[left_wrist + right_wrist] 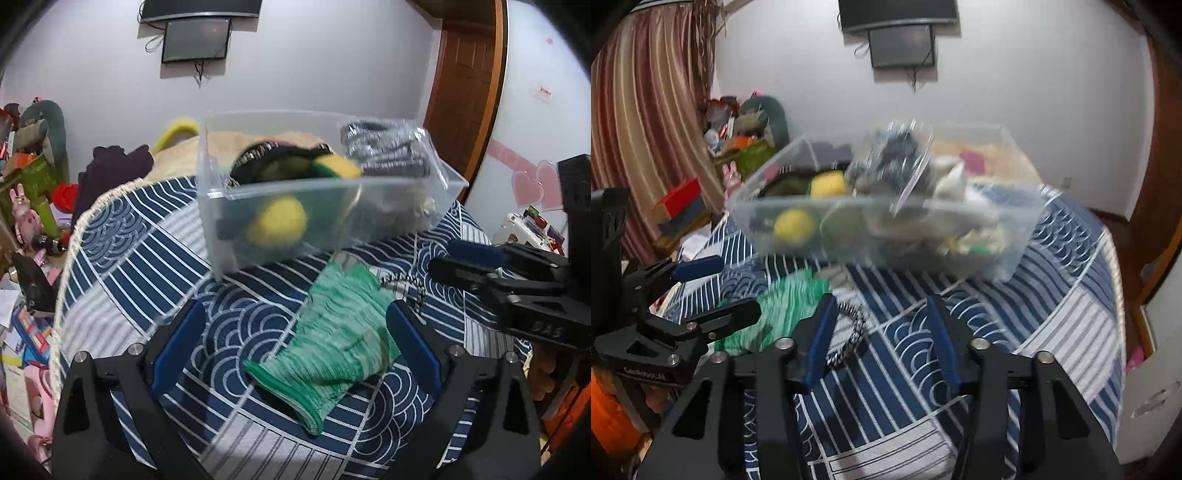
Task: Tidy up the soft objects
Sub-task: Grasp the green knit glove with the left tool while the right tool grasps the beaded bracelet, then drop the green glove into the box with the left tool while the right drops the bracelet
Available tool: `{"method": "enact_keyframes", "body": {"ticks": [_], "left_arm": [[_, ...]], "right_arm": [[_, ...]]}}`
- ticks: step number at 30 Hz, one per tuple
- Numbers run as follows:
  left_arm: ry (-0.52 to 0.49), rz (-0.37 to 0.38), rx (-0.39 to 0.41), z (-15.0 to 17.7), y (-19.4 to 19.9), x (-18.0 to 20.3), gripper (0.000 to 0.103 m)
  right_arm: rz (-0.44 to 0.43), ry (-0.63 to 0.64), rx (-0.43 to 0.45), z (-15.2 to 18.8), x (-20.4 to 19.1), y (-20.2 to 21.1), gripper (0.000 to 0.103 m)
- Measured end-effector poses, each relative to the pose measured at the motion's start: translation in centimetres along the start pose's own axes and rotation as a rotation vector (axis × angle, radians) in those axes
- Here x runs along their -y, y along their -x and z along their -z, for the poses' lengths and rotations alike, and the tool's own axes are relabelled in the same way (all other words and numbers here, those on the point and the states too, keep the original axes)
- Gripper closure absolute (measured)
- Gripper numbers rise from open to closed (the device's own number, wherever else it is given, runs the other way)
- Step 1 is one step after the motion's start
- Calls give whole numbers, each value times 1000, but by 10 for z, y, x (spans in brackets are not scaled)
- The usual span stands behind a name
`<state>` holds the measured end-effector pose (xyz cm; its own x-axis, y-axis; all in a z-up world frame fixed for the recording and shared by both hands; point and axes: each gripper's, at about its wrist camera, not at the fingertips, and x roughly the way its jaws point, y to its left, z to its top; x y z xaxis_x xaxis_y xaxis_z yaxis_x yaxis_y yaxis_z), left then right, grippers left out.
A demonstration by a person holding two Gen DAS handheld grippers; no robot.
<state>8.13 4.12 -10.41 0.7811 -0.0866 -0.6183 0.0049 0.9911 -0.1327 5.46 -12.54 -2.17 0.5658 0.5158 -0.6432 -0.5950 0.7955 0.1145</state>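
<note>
A clear plastic bin (448,177) stands on the blue-and-white patterned bed (133,236); it holds a yellow ball (277,221), dark soft items and a bagged grey item (384,147). A green knit glove (340,332) lies on the bed in front of the bin, between the open fingers of my left gripper (295,317). My right gripper (881,314) is open and empty above the bed, just right of a black-and-white cord (849,336). The glove (783,306) and bin (1027,221) also show in the right wrist view. Each gripper shows in the other's view.
Cluttered toys and boxes (29,177) lie left of the bed. A dark garment (110,170) lies behind the bin. A wooden door (465,92) stands at the right, a curtain (642,110) at the far left.
</note>
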Motion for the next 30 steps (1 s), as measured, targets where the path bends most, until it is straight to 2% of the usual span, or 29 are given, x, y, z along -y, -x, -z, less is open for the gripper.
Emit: {"method": "enact_keyframes", "body": {"ticks": [1,3,9,11,13,14,19,30], "left_arm": [[-4,7,-6,1,-1,1,17],[-10,26,-26,4,-6,2,25],[18,89,-44,9,-12,1,39],[26,114,-47,9,-12,-1,48],[30,157,-58,10,-12,-3,65],[30,163,-55,10,-10,-3,67],[12,143,-35,11,-3,-2,93],[8,81,63,-1,26,-9,96]], "right_arm": [[-8,2,-19,1,-1,-6,62],[-19,1,-40,4,-2,-12,65],[-59,-5,-97,7,-7,-27,80],[-65,2,-94,9,-9,-27,90],[-79,5,-95,10,-11,-26,92],[-75,9,-91,10,-13,-26,93],[-52,14,-49,10,-16,-18,96],[11,13,60,6,-5,16,96]]}}
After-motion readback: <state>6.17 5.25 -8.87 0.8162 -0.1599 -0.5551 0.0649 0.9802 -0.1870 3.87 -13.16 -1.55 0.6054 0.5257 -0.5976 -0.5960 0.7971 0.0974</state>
